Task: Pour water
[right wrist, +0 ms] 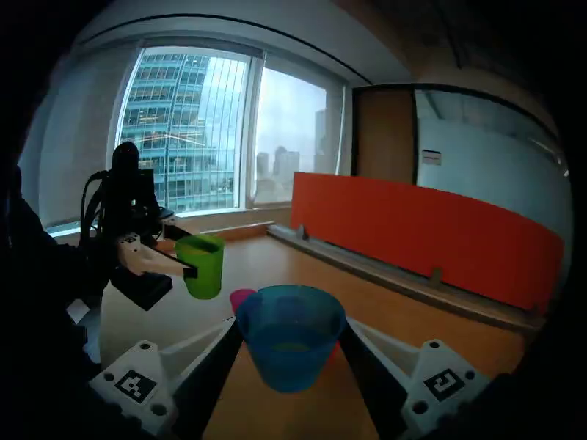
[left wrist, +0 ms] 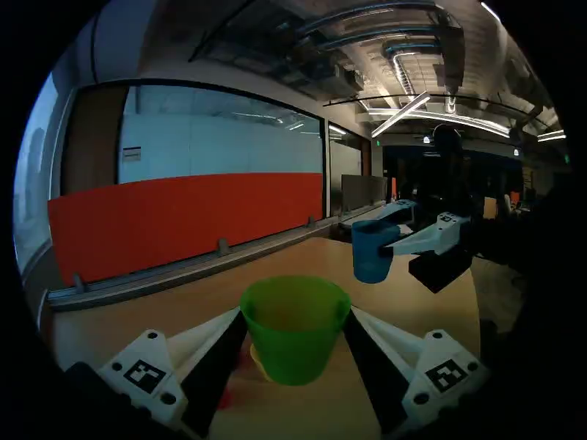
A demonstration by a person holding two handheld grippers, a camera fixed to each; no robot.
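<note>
A: Two cups aloft over an office table. Your right gripper has the blue cup pinched between both fingers, spread to about the cup's width, with the mouth up and level. Whether it carries water cannot be told; the inside is too dim.

B: Your left gripper is closed the same way on the green cup, which is upright with a finger pressed to each side. In the left gripper view the blue cup hangs farther off to the right, apart from the green one. Both are clear of the wooden table.

A: Where does that leave you in the task?

B: At the approach before the pour, by the look of it: both cups are lifted, neither is tilted, and the rims are not yet together.

A: And what does the next move ask of you?

B: Bring one rim just above the other cup's mouth, then tip slowly while you hold the receiving cup level. Which cup pours into which cannot be told from here.

A: Mind the pink cup peeking out low behind the blue one in the right gripper view, and keep your swing above it. Farther out are the orange panel along the table's far edge and the window onto the towers.
</note>
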